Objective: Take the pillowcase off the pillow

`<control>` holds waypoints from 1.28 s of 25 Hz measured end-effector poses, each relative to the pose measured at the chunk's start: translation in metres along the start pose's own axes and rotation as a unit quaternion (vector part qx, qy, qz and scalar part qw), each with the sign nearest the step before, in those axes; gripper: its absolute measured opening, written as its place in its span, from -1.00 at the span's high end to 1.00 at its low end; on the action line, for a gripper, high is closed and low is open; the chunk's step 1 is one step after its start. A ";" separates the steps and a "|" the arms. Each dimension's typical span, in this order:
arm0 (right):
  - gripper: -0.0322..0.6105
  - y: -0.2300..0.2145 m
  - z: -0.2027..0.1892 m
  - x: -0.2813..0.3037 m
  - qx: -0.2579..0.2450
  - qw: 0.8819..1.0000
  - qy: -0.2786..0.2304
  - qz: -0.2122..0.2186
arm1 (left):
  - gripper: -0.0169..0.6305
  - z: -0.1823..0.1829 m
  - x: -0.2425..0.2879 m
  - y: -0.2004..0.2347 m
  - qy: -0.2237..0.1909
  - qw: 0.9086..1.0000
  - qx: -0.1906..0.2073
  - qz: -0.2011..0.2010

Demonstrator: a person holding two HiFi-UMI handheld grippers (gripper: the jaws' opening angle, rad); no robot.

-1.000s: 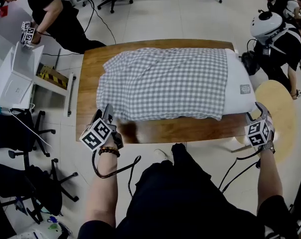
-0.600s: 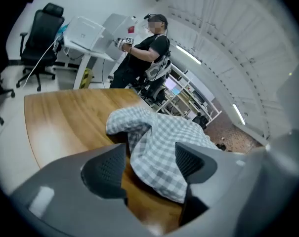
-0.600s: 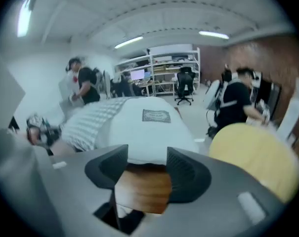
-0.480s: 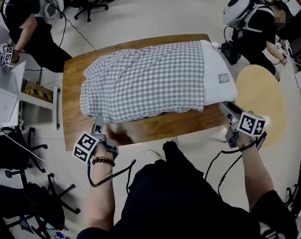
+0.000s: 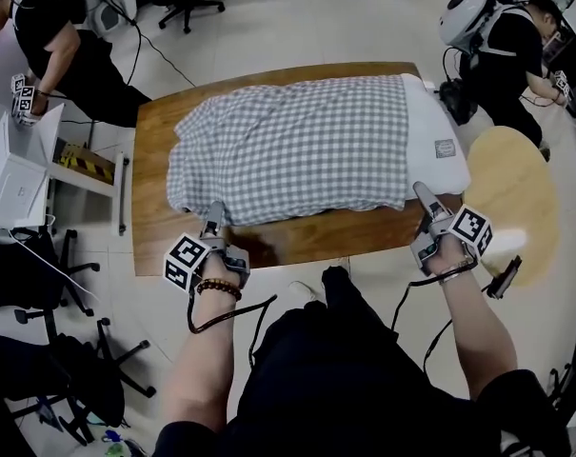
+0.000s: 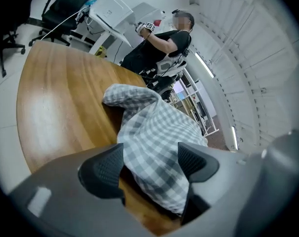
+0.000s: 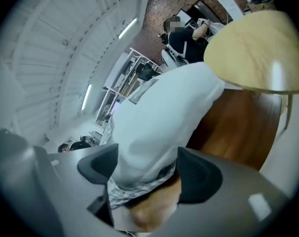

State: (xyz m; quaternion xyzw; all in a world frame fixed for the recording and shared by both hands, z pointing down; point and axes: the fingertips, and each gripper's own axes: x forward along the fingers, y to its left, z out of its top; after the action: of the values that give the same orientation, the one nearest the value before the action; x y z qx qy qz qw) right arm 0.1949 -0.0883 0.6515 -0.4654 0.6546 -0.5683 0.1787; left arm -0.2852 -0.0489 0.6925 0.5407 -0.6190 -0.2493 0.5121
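A rectangular wooden table [image 5: 152, 188] stood on a pale floor [image 5: 297, 27]. One pillow [image 5: 438, 146] lay flat on it, with a grey checked pillowcase [image 5: 297, 146] covering all but its white right end. Bare wood showed along the left and near edges.

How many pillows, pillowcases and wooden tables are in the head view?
Pillow: 1
Checked pillowcase: 1
Wooden tables: 2, the rectangular table and the round table
Total: 4
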 end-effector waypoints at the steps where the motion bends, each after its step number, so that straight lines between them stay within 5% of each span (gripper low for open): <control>1: -0.26 -0.004 0.001 0.006 0.006 1.000 -0.003 0.005 | -0.13 0.001 0.003 0.003 -0.003 1.000 -0.008 0.001; 9: -0.25 -0.017 0.003 0.033 0.026 1.000 -0.005 -0.003 | -0.12 0.010 0.024 0.028 -0.007 0.999 -0.019 0.032; 14: 0.38 -0.013 0.006 0.038 0.003 1.000 -0.003 -0.006 | 0.27 0.013 0.034 0.043 0.000 0.999 -0.002 0.055; 18: 0.78 -0.004 0.006 0.033 -0.004 1.000 0.000 -0.024 | 0.85 0.019 0.039 0.041 0.005 0.998 0.016 0.060; 22: 0.81 0.006 0.005 0.025 -0.006 0.999 0.001 -0.045 | 0.92 0.032 0.036 0.039 -0.001 0.998 0.013 0.054; 25: 0.82 0.011 0.018 0.031 -0.047 0.999 -0.004 0.014 | 0.92 0.045 0.028 0.042 -0.020 0.998 0.011 0.052; 32: 0.84 0.031 0.037 0.021 -0.065 0.997 -0.031 0.027 | 0.92 0.081 0.013 0.020 -0.066 0.998 -0.001 0.016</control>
State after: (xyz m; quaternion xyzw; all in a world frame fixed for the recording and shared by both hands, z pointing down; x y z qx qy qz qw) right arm 0.2004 -0.1291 0.6183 -0.4755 0.6963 -0.5054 0.1833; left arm -0.3656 -0.0751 0.6859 0.5132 -0.6595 -0.2766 0.4745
